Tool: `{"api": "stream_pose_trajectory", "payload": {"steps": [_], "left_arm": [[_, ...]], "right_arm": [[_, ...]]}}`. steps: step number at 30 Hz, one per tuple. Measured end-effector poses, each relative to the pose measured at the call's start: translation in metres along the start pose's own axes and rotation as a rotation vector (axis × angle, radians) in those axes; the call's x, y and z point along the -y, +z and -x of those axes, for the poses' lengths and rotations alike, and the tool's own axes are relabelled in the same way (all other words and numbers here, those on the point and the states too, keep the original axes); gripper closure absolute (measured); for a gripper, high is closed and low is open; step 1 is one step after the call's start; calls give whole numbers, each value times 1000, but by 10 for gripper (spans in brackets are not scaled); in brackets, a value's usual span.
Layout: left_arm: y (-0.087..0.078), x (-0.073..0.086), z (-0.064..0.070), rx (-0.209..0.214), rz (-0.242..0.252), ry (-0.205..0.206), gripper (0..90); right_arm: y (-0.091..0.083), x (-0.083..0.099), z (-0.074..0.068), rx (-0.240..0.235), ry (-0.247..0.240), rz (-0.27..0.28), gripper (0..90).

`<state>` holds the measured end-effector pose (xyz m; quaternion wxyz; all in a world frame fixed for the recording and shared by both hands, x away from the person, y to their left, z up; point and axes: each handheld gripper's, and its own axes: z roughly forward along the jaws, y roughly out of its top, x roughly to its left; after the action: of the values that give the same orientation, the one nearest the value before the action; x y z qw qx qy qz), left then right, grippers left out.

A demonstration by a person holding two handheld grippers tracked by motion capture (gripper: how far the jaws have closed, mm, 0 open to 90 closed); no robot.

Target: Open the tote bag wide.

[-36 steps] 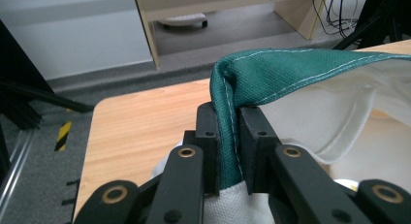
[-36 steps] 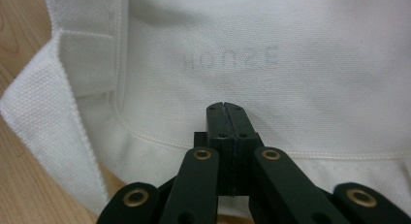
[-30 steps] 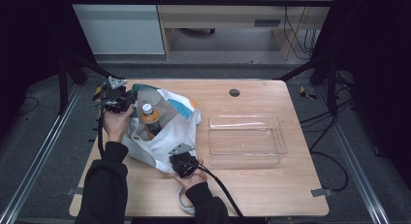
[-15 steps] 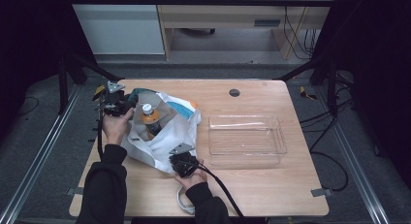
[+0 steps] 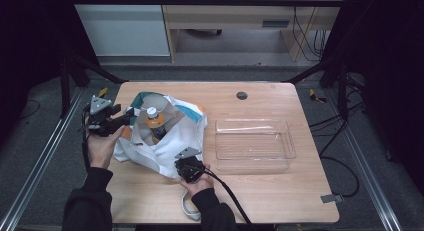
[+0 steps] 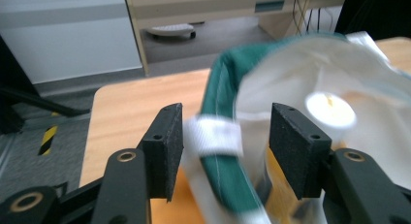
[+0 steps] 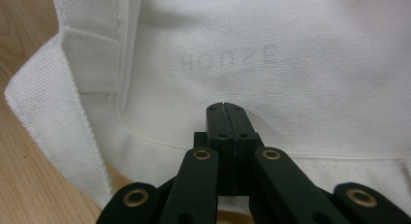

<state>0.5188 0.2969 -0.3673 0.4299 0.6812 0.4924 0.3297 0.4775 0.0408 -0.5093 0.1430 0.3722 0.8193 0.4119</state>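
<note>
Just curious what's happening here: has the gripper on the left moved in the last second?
Yes. The left gripper has drawn back toward the table's left edge, away from the bottle in the bag.

White bag (image 5: 165,136) beside clear tray (image 5: 254,143)

This looks like a lab or test room arranged for recording. A plain wooden table (image 5: 260,201) stands inside a dark metal frame (image 5: 70,71), with black curtains (image 5: 30,36) at nine and three o'clock. Cables (image 5: 305,36) hang down at one o'clock, beside a pale wooden desk (image 5: 225,16) at twelve o'clock. The floor is grey carpet (image 5: 45,141), marked with yellow-and-black tape (image 5: 103,92).
</note>
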Motion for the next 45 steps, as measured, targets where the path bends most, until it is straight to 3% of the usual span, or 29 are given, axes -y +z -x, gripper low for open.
{"api": "stream_pose_trajectory", "payload": {"steps": [7, 13, 19, 23, 28, 36, 41, 45], "left_arm": [[-17, 27, 15, 0, -37, 68, 482], [-14, 44, 17, -4, -81, 66, 509], [-5, 56, 16, -13, -130, 56, 622], [-2, 60, 11, 4, -157, 39, 722], [-2, 62, 9, 2, -165, 41, 826], [-1, 62, 8, 8, -168, 47, 879], [-2, 62, 6, 15, -169, 44, 882], [-2, 62, 7, 15, -167, 44, 882]], "right_arm": [[0, 0, 0, 4, 6, 0, 900], [1, -1, 0, 4, 2, 3, 882], [1, -1, -1, 10, 5, 10, 850], [-4, -5, -1, 0, 2, 50, 827], [-24, -19, 3, 14, 1, 145, 784], [-64, -52, 21, 113, 17, 303, 650], [-78, -61, 34, 190, 38, 342, 556], [-75, -60, 42, 241, 57, 314, 514]]}}
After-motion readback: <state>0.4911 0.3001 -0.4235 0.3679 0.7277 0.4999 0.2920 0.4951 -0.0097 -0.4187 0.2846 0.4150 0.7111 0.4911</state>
